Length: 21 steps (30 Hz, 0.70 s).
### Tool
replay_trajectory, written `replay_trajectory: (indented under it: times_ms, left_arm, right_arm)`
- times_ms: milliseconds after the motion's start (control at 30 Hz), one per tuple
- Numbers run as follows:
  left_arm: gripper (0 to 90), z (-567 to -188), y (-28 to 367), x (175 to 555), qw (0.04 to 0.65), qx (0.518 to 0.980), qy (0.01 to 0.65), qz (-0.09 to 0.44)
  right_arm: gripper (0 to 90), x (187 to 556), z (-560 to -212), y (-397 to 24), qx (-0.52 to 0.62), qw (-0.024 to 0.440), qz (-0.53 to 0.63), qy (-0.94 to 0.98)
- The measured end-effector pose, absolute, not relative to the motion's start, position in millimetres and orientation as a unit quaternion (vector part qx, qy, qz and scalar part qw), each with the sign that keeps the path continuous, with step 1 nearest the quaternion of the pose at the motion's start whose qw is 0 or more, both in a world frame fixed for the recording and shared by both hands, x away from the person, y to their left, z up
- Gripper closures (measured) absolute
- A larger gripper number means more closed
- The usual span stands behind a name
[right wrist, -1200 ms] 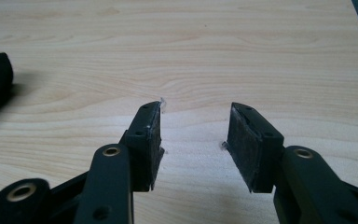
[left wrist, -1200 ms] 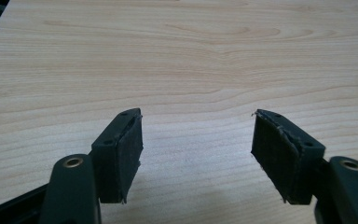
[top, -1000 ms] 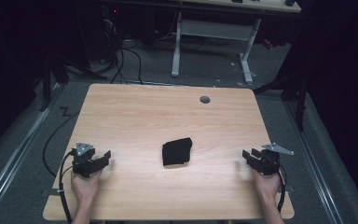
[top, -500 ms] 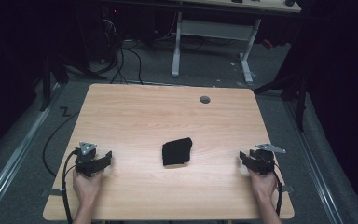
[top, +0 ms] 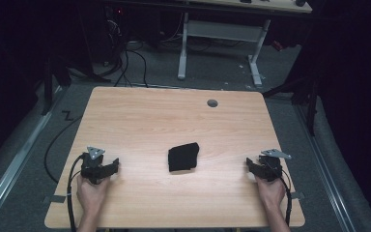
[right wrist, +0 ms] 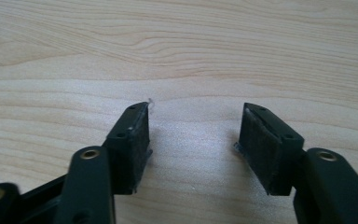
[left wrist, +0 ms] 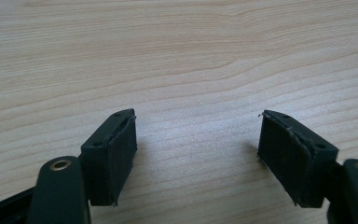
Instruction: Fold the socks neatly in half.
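Observation:
A black folded cloth [top: 183,156] lies flat near the middle of the wooden table [top: 174,116]. My left gripper [top: 112,167] rests low at the front left, a hand's length from the cloth, pointing inward. In the left gripper view its jaws stand open [left wrist: 198,135] over bare wood. My right gripper [top: 250,166] sits at the front right, also pointing inward, well apart from the cloth. Its jaws are open [right wrist: 195,126] over bare wood too. Both pairs of jaws have just been opening, with nothing between them.
A round grommet hole [top: 212,103] sits near the table's far edge. Behind the table stand a white desk frame [top: 220,30] and cables on the grey floor [top: 125,63]. Table edges lie close outside both hands.
The right gripper has shifted slightly inward, to the left. The left hand and the cloth have stayed where they were.

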<state>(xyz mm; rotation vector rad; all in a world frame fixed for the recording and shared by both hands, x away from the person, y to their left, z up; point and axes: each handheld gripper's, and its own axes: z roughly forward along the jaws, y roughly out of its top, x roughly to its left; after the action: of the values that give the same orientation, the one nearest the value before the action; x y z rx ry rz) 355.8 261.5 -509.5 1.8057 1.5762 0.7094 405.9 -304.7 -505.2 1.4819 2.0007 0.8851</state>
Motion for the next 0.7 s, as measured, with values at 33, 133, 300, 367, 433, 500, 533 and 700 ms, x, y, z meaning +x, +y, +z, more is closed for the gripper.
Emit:
replay_trajectory:
  times_ms: [33,133,300,367,433,500,533,700]
  left_arm:
    - [27.6,-509.5,261.5,355.8,0.316,0.686,0.598,0.269]
    - [27.4,-509.5,261.6,355.9,0.316,0.686,0.598,0.268]
    - [27.1,-509.5,261.4,356.0,0.317,0.689,0.595,0.267]
    - [27.2,-509.5,261.2,355.9,0.317,0.69,0.594,0.266]
    - [27.3,-509.5,261.1,356.0,0.318,0.69,0.593,0.266]
    - [27.3,-509.5,260.8,356.2,0.318,0.692,0.591,0.265]
    - [27.4,-509.5,260.8,356.2,0.318,0.692,0.591,0.265]
    - [27.3,-509.5,260.8,356.2,0.319,0.692,0.591,0.265]
  right_arm:
    - [41.5,405.8,-505.3,-304.6,0.542,0.249,0.323,0.735]
    - [41.1,405.7,-505.4,-304.6,0.541,0.249,0.323,0.735]
    - [40.1,404.5,-505.3,-303.9,0.546,0.25,0.321,0.732]
    - [40.1,404.3,-505.5,-303.9,0.546,0.251,0.322,0.732]
    - [40.1,404.3,-505.5,-303.9,0.546,0.251,0.322,0.732]
    - [40.1,404.3,-505.5,-304.0,0.546,0.251,0.322,0.732]
    - [40.1,404.3,-505.5,-304.0,0.546,0.251,0.322,0.732]
    - [40.1,404.3,-505.5,-304.0,0.546,0.251,0.322,0.732]
